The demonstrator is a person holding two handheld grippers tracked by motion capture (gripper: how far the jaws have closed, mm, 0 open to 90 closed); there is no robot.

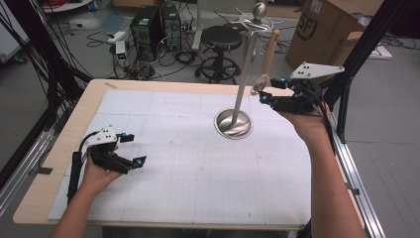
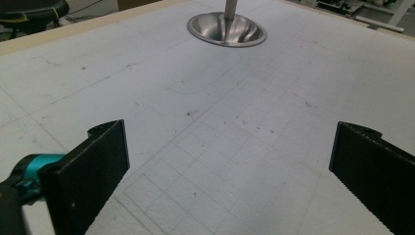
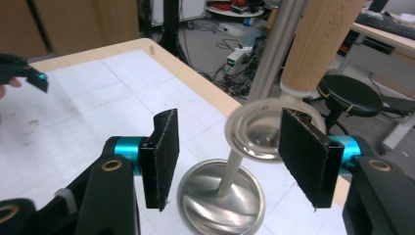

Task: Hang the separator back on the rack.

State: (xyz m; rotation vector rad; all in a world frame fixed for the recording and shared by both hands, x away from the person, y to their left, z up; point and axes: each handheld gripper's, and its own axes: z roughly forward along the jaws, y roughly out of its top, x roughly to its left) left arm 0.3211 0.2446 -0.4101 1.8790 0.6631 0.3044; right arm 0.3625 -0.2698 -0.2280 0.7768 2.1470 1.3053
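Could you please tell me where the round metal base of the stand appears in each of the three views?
High view: the metal base sits right of centre on the white mat.
Left gripper view: top centre.
Right gripper view: bottom centre, between the jaws.
Shared landmark: the stand's pole.

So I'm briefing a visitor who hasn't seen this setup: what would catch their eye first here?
Probably the tall shiny metal stand with a round dished base, right of centre on the white gridded table mat. A wooden-handled utensil with a wire coil head hangs from its top hooks. The right gripper is raised beside it, jaws apart around the coil without touching; the left gripper waits open, low near the mat's left edge.
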